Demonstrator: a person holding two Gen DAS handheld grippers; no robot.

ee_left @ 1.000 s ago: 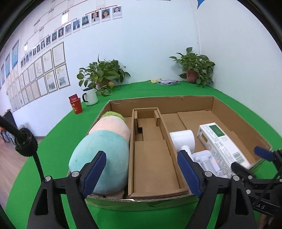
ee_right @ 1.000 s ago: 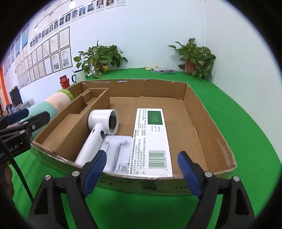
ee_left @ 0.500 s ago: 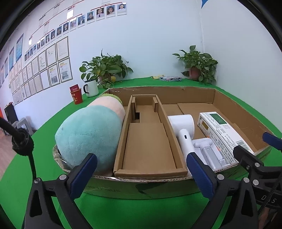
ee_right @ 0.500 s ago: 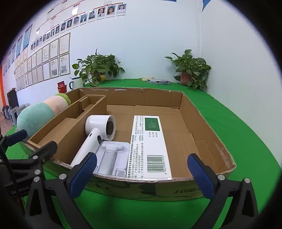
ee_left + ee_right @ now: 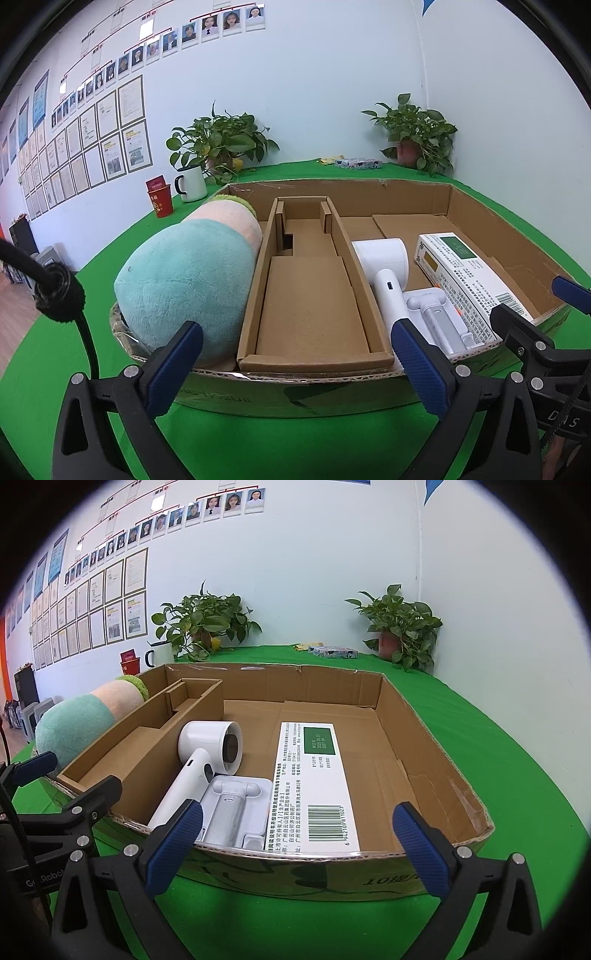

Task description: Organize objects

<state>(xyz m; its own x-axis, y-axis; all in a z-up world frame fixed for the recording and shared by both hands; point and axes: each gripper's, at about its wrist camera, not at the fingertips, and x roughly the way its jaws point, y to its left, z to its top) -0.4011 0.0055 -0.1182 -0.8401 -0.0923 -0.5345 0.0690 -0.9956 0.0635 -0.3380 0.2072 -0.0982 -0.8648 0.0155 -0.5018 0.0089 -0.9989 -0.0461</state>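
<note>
A shallow cardboard box (image 5: 295,391) (image 5: 436,734) stands on the green table. In it lie a teal and peach plush toy (image 5: 192,273) (image 5: 74,720) at the left, a cardboard insert (image 5: 310,295) (image 5: 140,746), a white hair dryer (image 5: 384,273) (image 5: 199,760), a white stand (image 5: 439,317) (image 5: 232,812) and a white medicine carton (image 5: 465,280) (image 5: 314,782). My left gripper (image 5: 295,369) is open and empty just before the box's near wall. My right gripper (image 5: 295,843) is open and empty beside it, also seen in the left wrist view (image 5: 546,332).
A white mug (image 5: 192,182), a red cup (image 5: 160,199), two potted plants (image 5: 221,144) (image 5: 417,133) and a small patterned box (image 5: 356,163) stand at the table's far edge by the wall. Green cloth lies right of the box (image 5: 517,775).
Both grippers have drawn back and dropped lower, from above the box's near edge to in front of its near wall. Both stay open. The objects in the box have not moved.
</note>
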